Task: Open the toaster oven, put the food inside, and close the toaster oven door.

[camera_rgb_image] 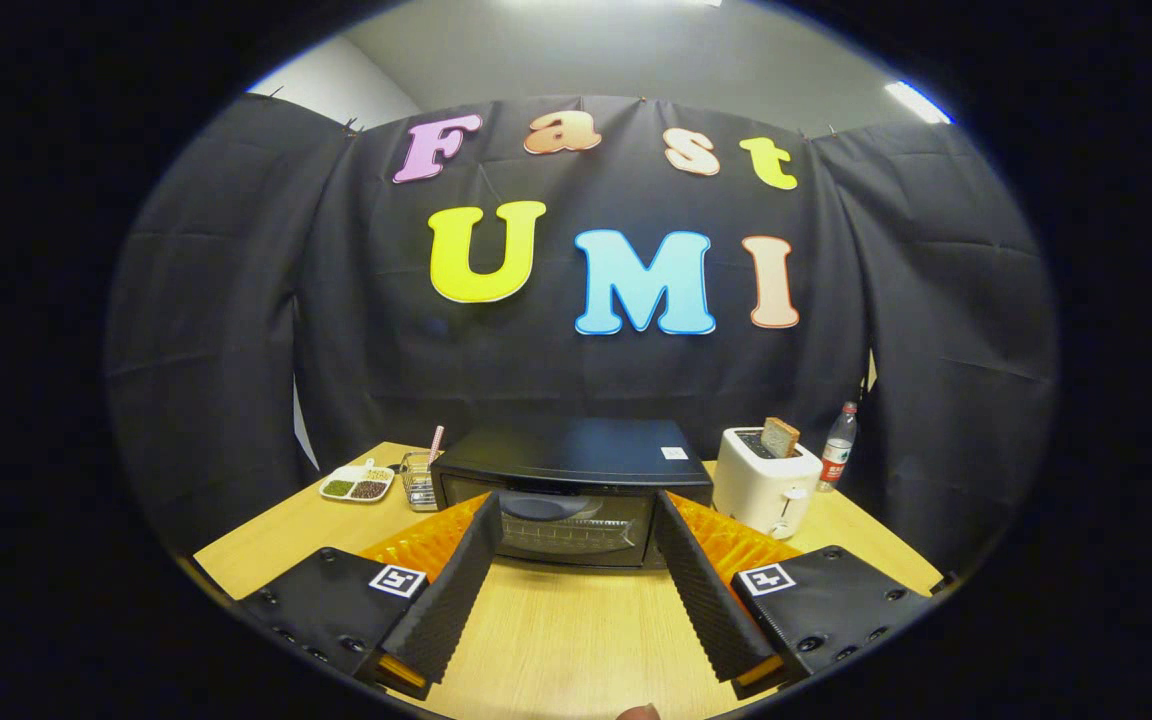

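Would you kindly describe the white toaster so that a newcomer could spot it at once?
Start at the black toaster oven on the wooden table, beyond the open tool. The white toaster stands beside it, before the water bottle. It alone is white and boxy, with a bread slice standing in its slot.

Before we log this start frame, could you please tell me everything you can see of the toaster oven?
The toaster oven is a black box, seemingly metal, with a glass door that is shut. A small pale sticker sits on its top. It stands upright on the wooden table, facing the open claw, just beyond its fingers and touched by neither. A wire basket stands close at one side, a white toaster at the other.
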Available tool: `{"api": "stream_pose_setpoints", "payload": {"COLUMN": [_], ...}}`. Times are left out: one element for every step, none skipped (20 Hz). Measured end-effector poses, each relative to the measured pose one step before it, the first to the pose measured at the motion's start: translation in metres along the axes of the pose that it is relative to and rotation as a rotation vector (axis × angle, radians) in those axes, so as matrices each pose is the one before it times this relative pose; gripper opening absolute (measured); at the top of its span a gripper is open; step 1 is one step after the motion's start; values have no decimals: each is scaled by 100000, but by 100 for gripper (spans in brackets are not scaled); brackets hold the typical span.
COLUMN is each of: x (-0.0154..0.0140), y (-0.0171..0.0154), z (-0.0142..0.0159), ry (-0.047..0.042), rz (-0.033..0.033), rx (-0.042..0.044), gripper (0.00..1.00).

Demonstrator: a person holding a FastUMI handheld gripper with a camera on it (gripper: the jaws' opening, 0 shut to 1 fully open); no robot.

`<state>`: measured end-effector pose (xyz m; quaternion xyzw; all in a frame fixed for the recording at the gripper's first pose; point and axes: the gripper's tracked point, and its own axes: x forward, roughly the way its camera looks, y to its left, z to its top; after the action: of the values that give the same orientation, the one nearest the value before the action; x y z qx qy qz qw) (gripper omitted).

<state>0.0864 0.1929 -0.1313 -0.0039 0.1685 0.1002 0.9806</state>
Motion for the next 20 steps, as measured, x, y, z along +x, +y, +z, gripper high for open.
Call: {"api": "stream_pose_setpoints", "payload": {"x": [-936,-979,-886,-779,-762,-717,-804,-726,-328,-418,-419,-417,-413,-485,-455,-336,-287,-156,-231,-160], "y": [-659,-613,-531,-447,-440,-403,-356,-370,-281,-353,-351,-260,-259,-241,-281,-133,-68,-167,-197,-191], "z": [227,148,186,-59,-8,-114,29,83,534,125,48,-51,-132,2,44,-65,-75,-66,-34,-169], "ry": [-674,-696,-651,-108,-167,-39,-329,-766,-618,-637,-489,-91,419,100,-261,-92,-200,102,90,217], "rz": [-833,-862,-738,-405,-358,-243,-194,-460,-400,-164,-295,-161,-206,-270,-488,-129,-10,-105,-348,-284], "rx": [932,798,500,279,-156,-395,-506,-690,-550,-336,-127,23,241,207,130,121,111,-348,-257,-21], "gripper": [97,97,97,97,97,97,97,97,97,97,97,97,97,97,97,97,97,97,97,97]}}
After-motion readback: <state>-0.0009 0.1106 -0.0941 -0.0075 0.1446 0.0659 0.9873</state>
